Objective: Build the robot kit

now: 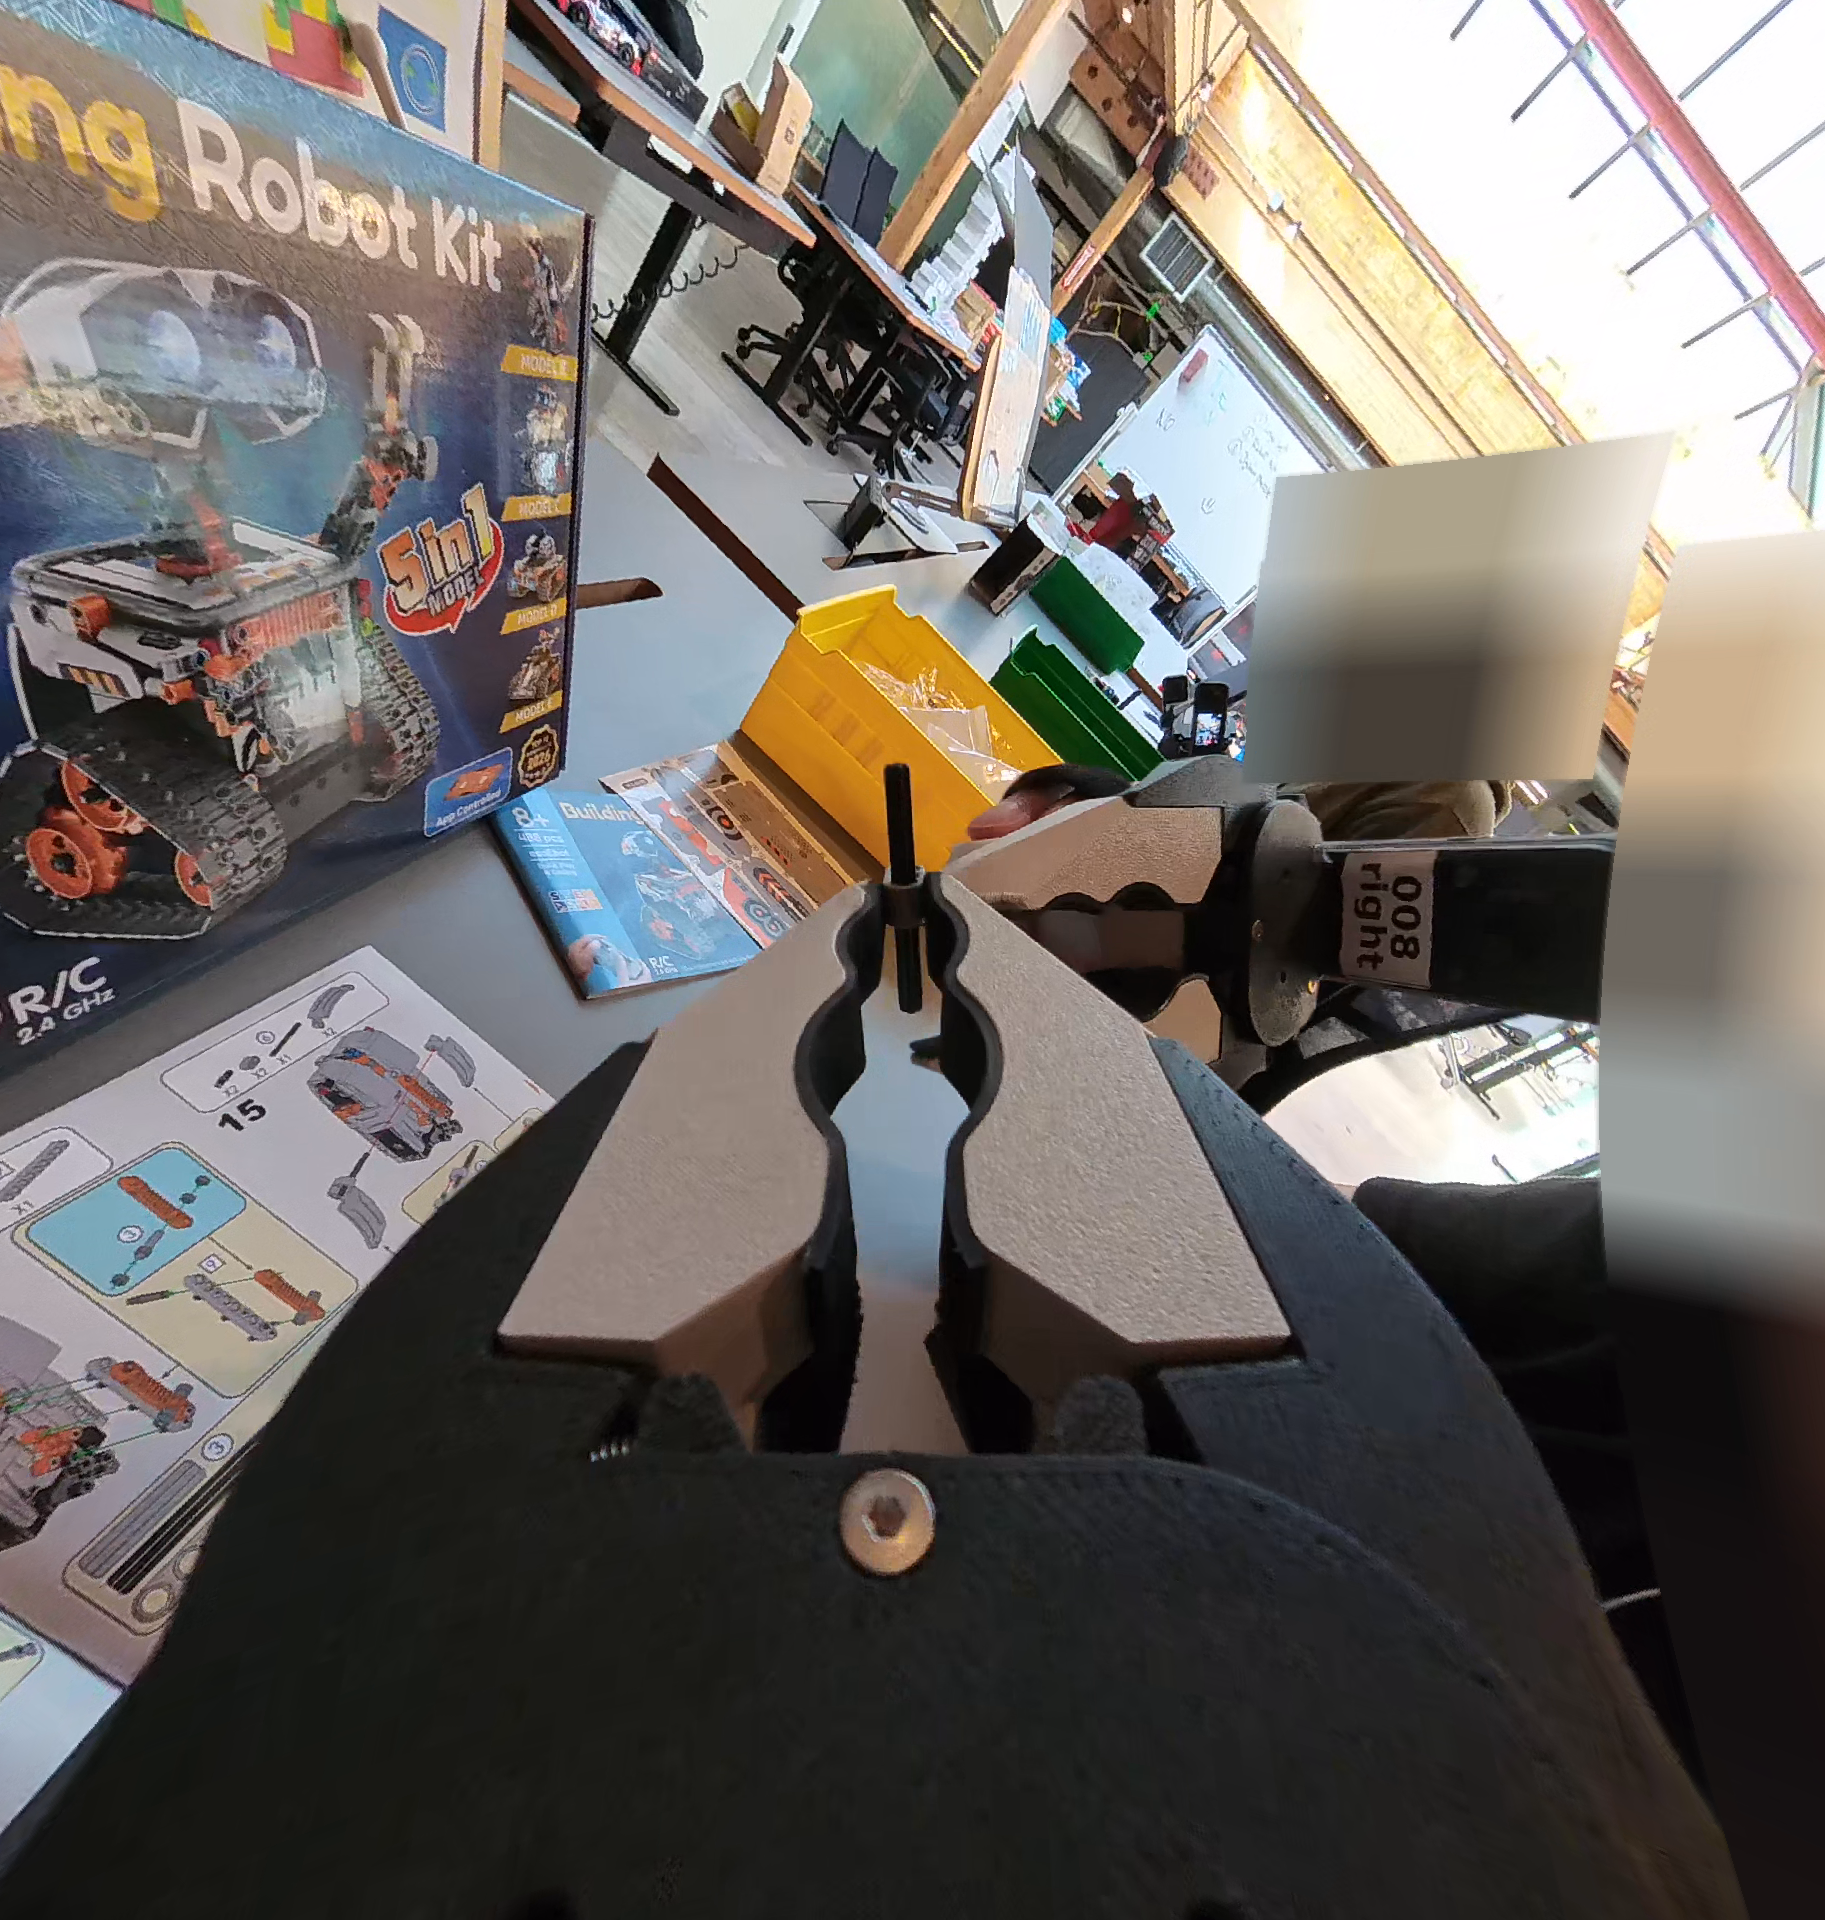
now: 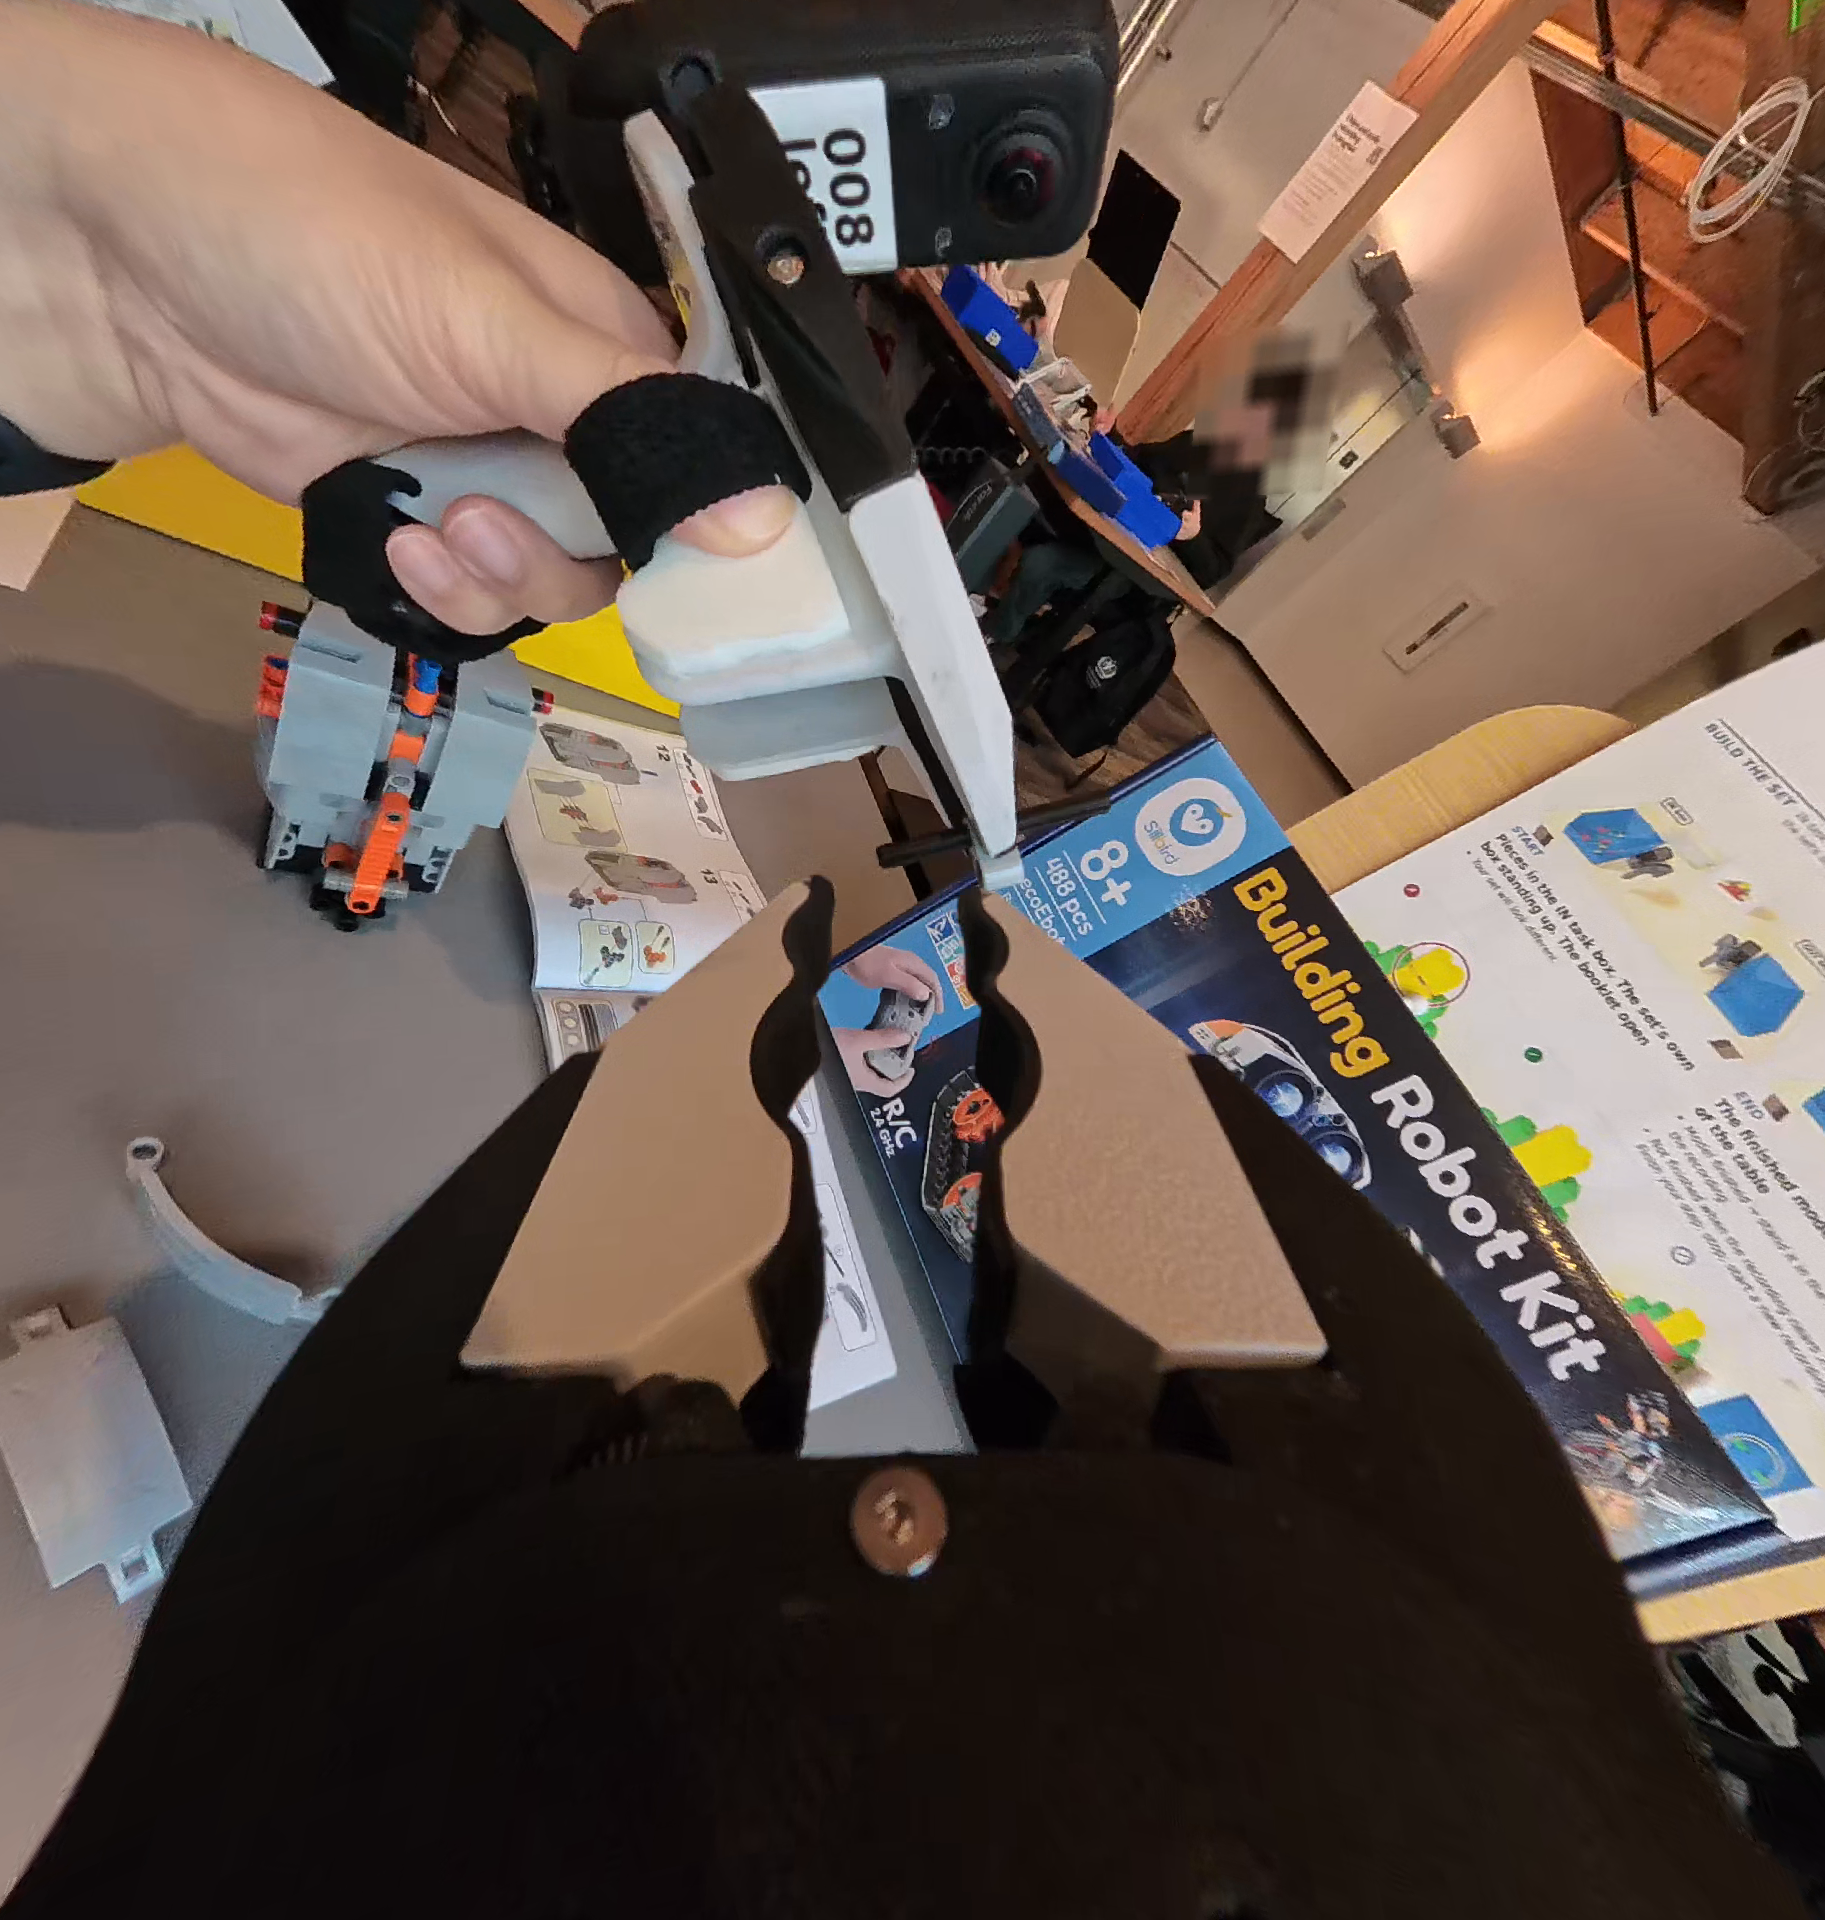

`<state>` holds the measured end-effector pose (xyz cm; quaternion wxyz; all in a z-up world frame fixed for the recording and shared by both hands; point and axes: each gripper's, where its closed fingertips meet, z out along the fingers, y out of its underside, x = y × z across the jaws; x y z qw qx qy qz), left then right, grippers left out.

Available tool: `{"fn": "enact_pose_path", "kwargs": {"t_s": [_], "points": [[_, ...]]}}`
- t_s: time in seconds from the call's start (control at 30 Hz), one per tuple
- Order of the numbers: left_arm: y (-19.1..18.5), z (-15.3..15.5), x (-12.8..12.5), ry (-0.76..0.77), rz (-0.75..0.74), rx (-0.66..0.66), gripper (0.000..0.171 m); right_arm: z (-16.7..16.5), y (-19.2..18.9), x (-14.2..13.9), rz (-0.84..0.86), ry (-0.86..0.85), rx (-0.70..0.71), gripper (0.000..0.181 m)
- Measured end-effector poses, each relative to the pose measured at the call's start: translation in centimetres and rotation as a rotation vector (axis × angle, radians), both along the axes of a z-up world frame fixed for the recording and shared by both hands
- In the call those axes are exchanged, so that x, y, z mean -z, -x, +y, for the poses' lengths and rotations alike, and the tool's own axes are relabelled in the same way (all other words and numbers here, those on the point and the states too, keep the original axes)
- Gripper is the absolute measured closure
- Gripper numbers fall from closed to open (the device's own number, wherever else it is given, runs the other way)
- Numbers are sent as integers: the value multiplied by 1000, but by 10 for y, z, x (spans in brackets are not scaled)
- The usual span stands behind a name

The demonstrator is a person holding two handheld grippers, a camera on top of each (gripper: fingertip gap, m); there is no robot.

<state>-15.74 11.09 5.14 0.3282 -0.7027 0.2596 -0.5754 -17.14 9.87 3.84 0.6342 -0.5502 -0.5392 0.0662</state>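
The left claw pinches a black axle upright at its tips, lifted off the worktop near the yellow bin. The right claw stands narrowly parted and empty just beside it, facing the kit box.

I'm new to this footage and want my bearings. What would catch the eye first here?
First, the left gripper, shut on a thin black axle with a small collar, held above the grey table. The right gripper is close by, tips narrowly apart and empty. Behind stand a big blue kit box and a yellow bin, with a grey-and-orange model on the table.
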Motion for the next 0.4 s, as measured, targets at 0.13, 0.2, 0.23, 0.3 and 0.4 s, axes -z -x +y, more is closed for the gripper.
{"fn": "enact_pose_path", "kwargs": {"t_s": [0.13, 0.2, 0.23, 0.3, 0.4], "points": [[1, 0, -3, 7, -19, -3, 166, 0, -8, -15, 55, -37, 16, 156], [-2, -2, -3, 9, -20, 7, 166, 1, -9, -18, 69, -41, 20, 148], [-4, -3, -2, 9, -15, 13, 167, 1, -8, -15, 59, -35, 20, 148], [-9, -5, 0, 11, -9, 26, 166, 2, -6, -11, 39, -40, 23, 147], [-13, -7, 3, 15, 3, 35, 167, 4, -4, -4, 4, -27, 28, 148]]}}
